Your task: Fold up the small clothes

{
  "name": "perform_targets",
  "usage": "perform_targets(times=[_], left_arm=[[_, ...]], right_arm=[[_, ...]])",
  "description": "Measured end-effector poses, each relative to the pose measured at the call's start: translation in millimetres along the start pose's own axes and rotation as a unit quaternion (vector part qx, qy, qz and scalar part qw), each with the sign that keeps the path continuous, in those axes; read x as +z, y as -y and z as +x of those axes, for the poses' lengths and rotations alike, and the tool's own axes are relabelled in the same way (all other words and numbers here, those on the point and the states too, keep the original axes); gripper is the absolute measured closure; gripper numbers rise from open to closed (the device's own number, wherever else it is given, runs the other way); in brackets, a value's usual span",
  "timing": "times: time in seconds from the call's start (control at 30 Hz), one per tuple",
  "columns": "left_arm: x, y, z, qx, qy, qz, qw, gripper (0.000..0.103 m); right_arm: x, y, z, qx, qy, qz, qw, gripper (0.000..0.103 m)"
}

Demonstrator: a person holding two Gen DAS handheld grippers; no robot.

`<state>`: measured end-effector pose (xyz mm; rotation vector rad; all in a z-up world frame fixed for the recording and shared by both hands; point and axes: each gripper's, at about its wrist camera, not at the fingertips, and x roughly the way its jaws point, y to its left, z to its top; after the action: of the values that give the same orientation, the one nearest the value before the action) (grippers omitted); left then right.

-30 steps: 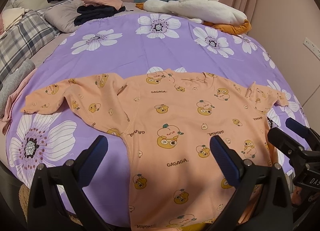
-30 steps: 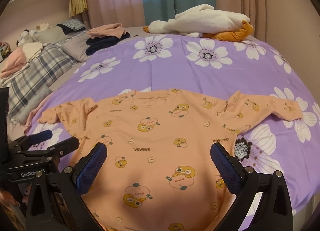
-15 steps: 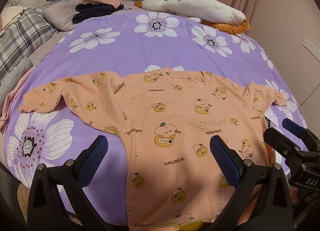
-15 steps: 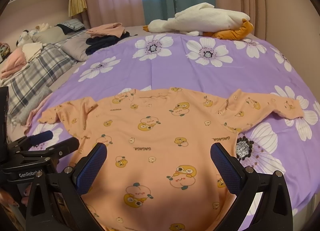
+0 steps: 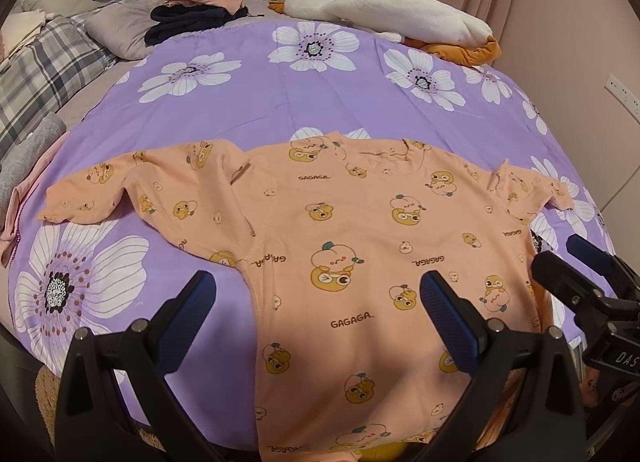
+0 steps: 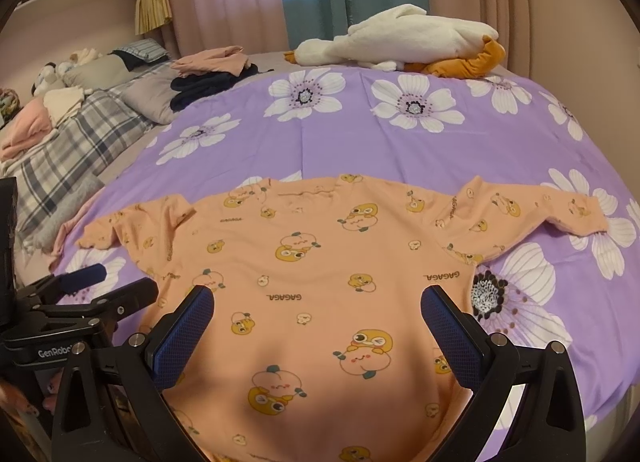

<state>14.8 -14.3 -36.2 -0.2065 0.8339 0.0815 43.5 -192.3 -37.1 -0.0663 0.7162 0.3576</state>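
Peach cotton shirt with cartoon-fruit print [image 5: 360, 246] lies flat, sleeves spread, on the purple flowered bedspread [image 5: 248, 110]. My left tongs [image 5: 316, 298] and right tongs [image 6: 316, 306], both apart and empty, have drawn back slightly from its hem. Spreading looks finished; folding can start.

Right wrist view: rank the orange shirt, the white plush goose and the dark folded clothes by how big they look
1. Shirt, though it lies nearest.
2. Goose.
3. Dark clothes, smallest.

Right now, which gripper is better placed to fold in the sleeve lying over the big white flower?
Probably the left gripper: that sleeve lies on its side, open jaws nearer. The right gripper is open over the shirt body.
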Motion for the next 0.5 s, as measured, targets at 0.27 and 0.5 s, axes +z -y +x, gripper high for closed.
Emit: perform_targets(times=[0.27,0.5], left_arm=[[-0.5,-4.5,-0.6,-0.004,-0.004,-0.001,1.0,0.001],[0.5,-5.1,-1.3,-0.011,-0.006,-0.001,0.9999,0.001]], right_arm=[[-0.3,-0.3,-1.9,-0.01,0.004,-0.005,1.0,0.001],[-0.9,0.4,-1.3,-0.006,0.002,-0.001,1.0,0.001]])
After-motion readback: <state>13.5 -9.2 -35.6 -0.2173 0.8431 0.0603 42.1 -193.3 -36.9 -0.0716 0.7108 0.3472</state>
